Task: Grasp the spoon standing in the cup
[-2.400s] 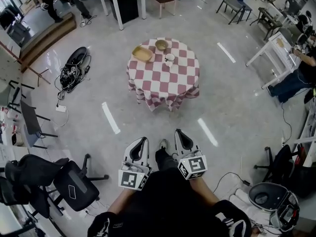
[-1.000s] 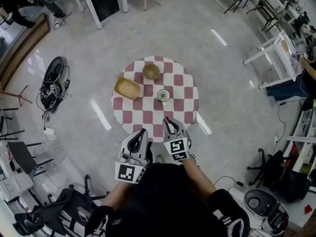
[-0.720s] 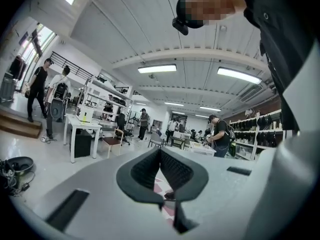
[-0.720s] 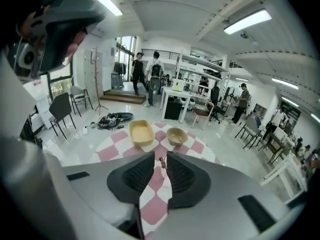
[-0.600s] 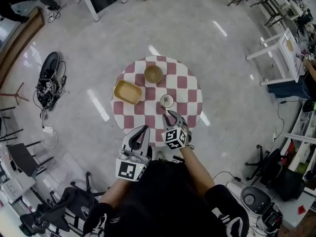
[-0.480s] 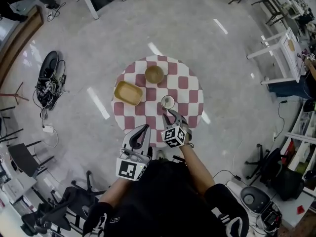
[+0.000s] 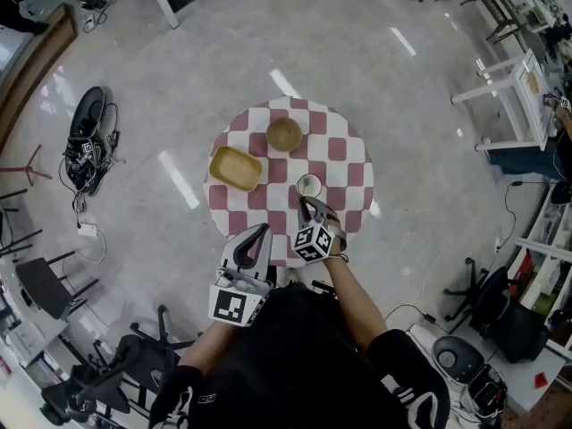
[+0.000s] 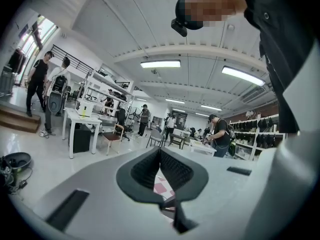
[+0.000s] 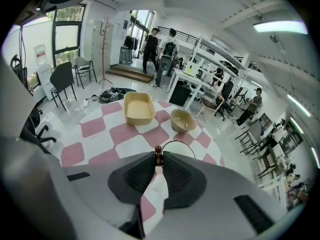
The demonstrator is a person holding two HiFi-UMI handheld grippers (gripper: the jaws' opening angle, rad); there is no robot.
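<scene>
A white cup (image 7: 309, 185) stands on the round red-and-white checked table (image 7: 344, 164). In the right gripper view only the cup's rim (image 9: 177, 144) shows, above the jaws. The spoon (image 9: 158, 154) stands in it, its dark red beaded handle tip rising between the jaw tips. My right gripper (image 7: 307, 206) (image 9: 158, 160) reaches over the table's near edge to the cup. Its jaws are closing, and both tips touch the handle. My left gripper (image 7: 255, 237) (image 8: 160, 151) hangs shut near my body, short of the table, with nothing in it.
A tan rectangular dish (image 7: 234, 168) (image 9: 138, 107) and a round tan bowl (image 7: 284, 134) (image 9: 183, 120) sit on the table beyond the cup. Cables and gear (image 7: 88, 137) lie on the floor at left. White tables (image 7: 509, 96) stand at right, office chairs at lower left.
I have walked up to the table. My right gripper reached forward over the table edge to the cup and its jaws came around the spoon handle. The left gripper stayed back.
</scene>
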